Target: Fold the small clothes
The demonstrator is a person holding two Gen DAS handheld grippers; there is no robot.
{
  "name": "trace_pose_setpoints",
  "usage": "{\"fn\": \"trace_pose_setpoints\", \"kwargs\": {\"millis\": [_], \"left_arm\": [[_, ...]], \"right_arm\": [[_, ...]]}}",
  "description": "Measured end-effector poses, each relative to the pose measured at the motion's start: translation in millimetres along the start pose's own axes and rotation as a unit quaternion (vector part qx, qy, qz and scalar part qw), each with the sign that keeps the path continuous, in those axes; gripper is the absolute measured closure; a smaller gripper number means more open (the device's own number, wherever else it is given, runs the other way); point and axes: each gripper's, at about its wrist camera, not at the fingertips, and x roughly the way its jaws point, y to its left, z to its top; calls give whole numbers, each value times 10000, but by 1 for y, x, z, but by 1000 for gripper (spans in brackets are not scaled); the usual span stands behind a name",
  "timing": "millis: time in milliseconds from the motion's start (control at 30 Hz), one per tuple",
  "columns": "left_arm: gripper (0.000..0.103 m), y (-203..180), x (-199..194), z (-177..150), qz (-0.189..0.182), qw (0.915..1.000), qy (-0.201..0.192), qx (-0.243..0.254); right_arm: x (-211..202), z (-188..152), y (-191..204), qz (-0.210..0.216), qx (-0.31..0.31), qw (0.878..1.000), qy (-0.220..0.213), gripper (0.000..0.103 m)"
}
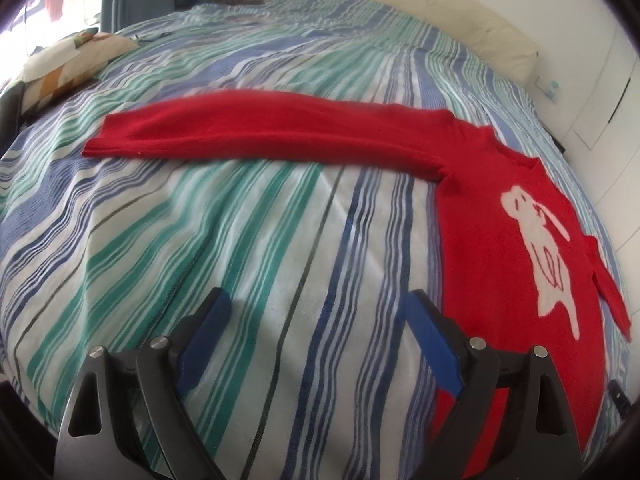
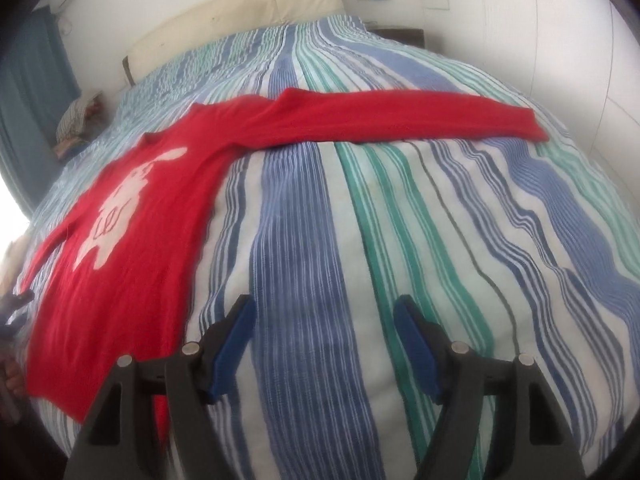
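Ahead of both tongs: sweater (image 1: pixel 500 248) flat, sleeves out | left (image 1: pixel 316 312), right (image 2: pixel 324 316) apart, empty | step: pre-fold | next: grab sleeve (image 1: pixel 256 136)

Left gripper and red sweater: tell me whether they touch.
Cannot tell. In the left wrist view the left gripper is open, and one finger overlaps the red sweater edge, with no contact or gap visible.

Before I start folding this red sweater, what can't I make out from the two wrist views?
- Red sweater hem: left wrist view, hidden behind the left tongs; right wrist view, partly behind the right tongs.
- Sweater's back: against the striped bedcover.
- Objects at right view's left edge: blurred, cut off.
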Motion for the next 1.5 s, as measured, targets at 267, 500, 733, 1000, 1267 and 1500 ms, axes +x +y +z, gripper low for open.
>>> {"fn": "trace_pose_setpoints", "kwargs": {"millis": [267, 500, 733, 1000, 1267, 1500], "left_arm": [[10, -2, 4, -4, 100, 9998, 113, 87], [7, -9, 7, -7, 247, 9992, 168, 272], [6, -12, 9, -10, 341, 9985, 207, 385], [5, -12, 10, -9, 338, 9986, 203, 349], [5, -10, 10, -9, 310, 9988, 207, 304], [6, -9, 9, -8, 299, 9989, 207, 280]], "right_arm": [[2, -4, -2, 17, 184, 9998, 99, 31], [10, -10, 0, -30, 104, 9996, 243, 24], [15, -16, 8, -92, -133, 9997, 204, 14], [17, -17, 8, -41, -109, 9998, 184, 8], [17, -17, 8, -32, -105, 9998, 181, 8], [17, -17, 8, -29, -103, 9998, 181, 8]]}}
